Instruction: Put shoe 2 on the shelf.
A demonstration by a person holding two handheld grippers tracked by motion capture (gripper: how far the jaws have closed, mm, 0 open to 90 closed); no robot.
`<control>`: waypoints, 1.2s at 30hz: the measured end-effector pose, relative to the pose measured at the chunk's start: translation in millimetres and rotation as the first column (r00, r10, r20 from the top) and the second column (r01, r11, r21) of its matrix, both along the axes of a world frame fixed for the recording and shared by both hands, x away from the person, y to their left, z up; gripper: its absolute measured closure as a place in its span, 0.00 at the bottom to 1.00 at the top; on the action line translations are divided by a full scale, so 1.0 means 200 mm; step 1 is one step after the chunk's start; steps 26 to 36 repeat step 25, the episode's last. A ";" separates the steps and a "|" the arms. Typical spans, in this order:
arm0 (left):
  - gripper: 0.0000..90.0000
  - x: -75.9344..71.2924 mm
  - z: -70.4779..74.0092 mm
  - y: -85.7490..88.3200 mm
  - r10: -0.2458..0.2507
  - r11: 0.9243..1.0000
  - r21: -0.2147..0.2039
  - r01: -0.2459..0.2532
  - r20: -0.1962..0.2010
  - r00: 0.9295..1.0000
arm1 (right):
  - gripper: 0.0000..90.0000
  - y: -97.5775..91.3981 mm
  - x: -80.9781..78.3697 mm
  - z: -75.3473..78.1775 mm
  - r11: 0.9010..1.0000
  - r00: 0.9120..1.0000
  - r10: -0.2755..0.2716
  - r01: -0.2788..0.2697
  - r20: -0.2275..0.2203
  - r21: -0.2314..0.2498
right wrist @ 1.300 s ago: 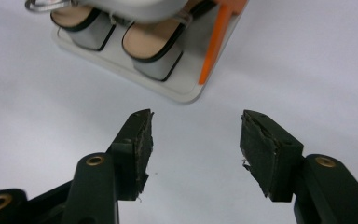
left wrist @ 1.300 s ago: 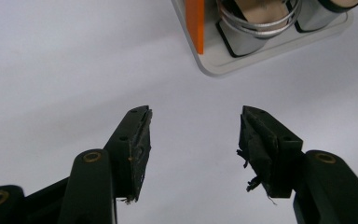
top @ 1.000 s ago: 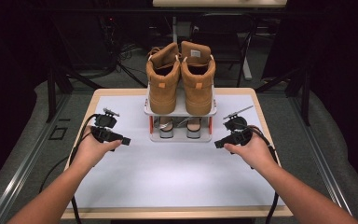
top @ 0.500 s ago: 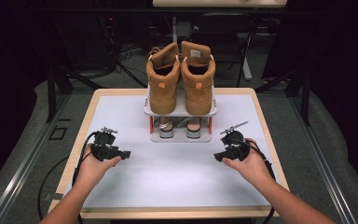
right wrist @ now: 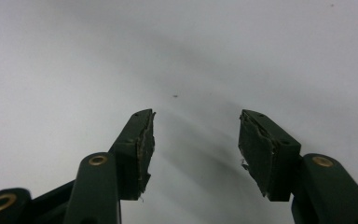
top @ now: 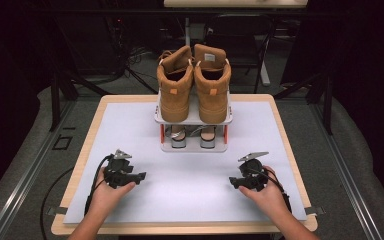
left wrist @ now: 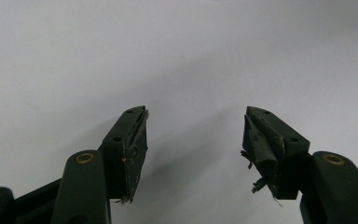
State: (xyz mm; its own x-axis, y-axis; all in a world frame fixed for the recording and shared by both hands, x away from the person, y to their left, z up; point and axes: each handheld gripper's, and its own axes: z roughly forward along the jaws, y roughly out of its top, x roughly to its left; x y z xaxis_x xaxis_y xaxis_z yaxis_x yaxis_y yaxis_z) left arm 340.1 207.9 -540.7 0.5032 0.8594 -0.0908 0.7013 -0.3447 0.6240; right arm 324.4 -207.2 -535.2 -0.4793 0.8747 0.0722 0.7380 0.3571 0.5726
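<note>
Over the white table mat (top: 190, 165), left gripper (top: 139, 176) and right gripper (top: 233, 182) — jaws wide, holding nothing.

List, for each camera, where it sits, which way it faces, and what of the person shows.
High view: above the person's side, facing forward and down on the table, the tan boots on a rack; forearms, left tool, right tool.
Left gripper view: on the left tool, facing the white mat; open jaws.
Right gripper view: on the right tool; open jaws.
Shared: the mat.

Probably a lab — dark curtains (top: 10, 75), cables (top: 135, 70)
</note>
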 end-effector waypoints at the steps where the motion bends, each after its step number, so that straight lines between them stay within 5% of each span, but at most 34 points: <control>1: 0.45 0.00 -0.01 0.00 -0.009 1.000 0.005 0.009 0.002 1.000 | 0.50 0.00 -0.01 -0.01 1.000 1.000 -0.003 0.003 0.006 -0.001; 6: 0.45 -0.03 -0.04 0.00 0.000 1.000 0.001 0.000 0.013 1.000 | 0.50 0.00 -0.06 -0.05 1.000 0.998 -0.001 0.000 0.056 0.025; 9: 0.45 -0.05 -0.05 0.00 -0.010 1.000 -0.008 0.010 0.043 0.999 | 0.50 -0.01 -0.06 -0.05 1.000 0.999 0.016 -0.015 0.051 -0.025; 10: 0.45 -0.06 -0.05 0.00 -0.006 1.000 -0.007 0.007 0.050 0.999 | 0.50 0.00 -0.06 -0.07 0.999 0.997 -0.010 0.007 0.071 0.045; 13: 0.45 -0.07 -0.06 0.00 -0.011 1.000 0.001 0.011 0.061 0.998 | 0.50 -0.02 -0.06 -0.06 0.999 0.996 -0.014 0.011 0.084 0.044; 14: 0.45 -0.07 -0.06 0.01 -0.009 1.000 0.003 0.009 0.058 0.998 | 0.50 -0.04 -0.06 -0.05 1.000 0.997 -0.007 0.006 0.073 0.004; 15: 0.45 -0.07 -0.07 0.01 -0.010 1.000 -0.001 0.010 0.060 0.998 | 0.50 -0.03 -0.06 -0.08 0.998 0.995 -0.029 0.024 0.092 0.056; 21: 0.44 -0.07 -0.07 0.02 -0.020 1.000 0.006 0.019 0.070 0.997 | 0.49 -0.05 -0.08 -0.09 0.997 0.994 -0.027 0.019 0.106 0.080; 25: 0.44 -0.06 -0.07 0.02 -0.019 1.000 0.021 0.018 0.088 0.996 | 0.48 -0.06 -0.09 -0.10 0.999 0.990 -0.021 0.016 0.141 0.036; 36: 0.44 -0.06 -0.07 0.02 -0.019 1.000 0.021 0.018 0.088 0.996 | 0.48 -0.06 -0.09 -0.10 0.999 0.990 -0.021 0.016 0.141 0.036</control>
